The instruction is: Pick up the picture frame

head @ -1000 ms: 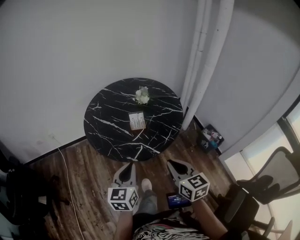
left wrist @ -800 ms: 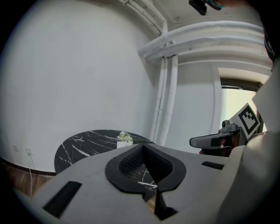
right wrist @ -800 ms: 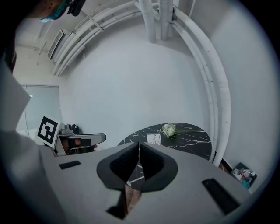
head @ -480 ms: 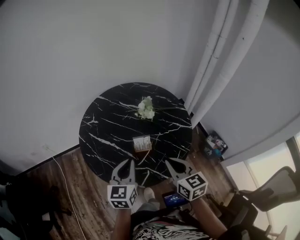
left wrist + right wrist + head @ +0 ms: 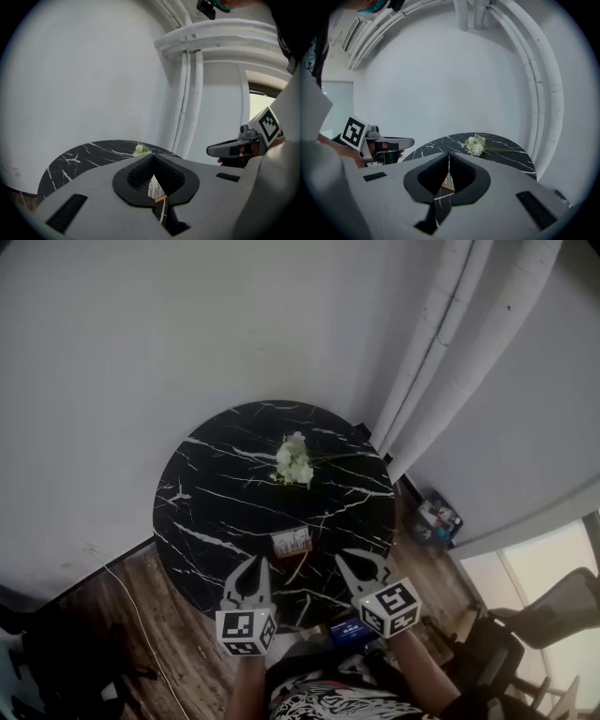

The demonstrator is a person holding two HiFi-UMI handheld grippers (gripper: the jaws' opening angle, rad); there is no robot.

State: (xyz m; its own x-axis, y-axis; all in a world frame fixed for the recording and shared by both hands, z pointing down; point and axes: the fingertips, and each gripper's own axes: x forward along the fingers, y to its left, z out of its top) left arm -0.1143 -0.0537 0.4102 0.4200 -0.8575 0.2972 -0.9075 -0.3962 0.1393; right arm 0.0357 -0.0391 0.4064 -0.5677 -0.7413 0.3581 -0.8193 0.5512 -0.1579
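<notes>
A small picture frame (image 5: 292,543) with a wooden edge stands on the round black marble table (image 5: 206,512), near its front rim. Through the jaw gap it shows in the left gripper view (image 5: 153,188) and the right gripper view (image 5: 449,182). My left gripper (image 5: 253,564) is shut and empty, hovering over the table's near edge, left of the frame. My right gripper (image 5: 360,562) is shut and empty too, just right of the frame. Neither touches it.
A white flower bunch (image 5: 294,460) lies on the table behind the frame. White pipes (image 5: 441,343) run up the wall corner at right. A cable (image 5: 131,596) trails on the wooden floor; a chair (image 5: 553,615) and small items (image 5: 438,518) sit to the right.
Both grippers have come forward from over the floor to the table's near edge, either side of the frame. Their jaws stay shut.
</notes>
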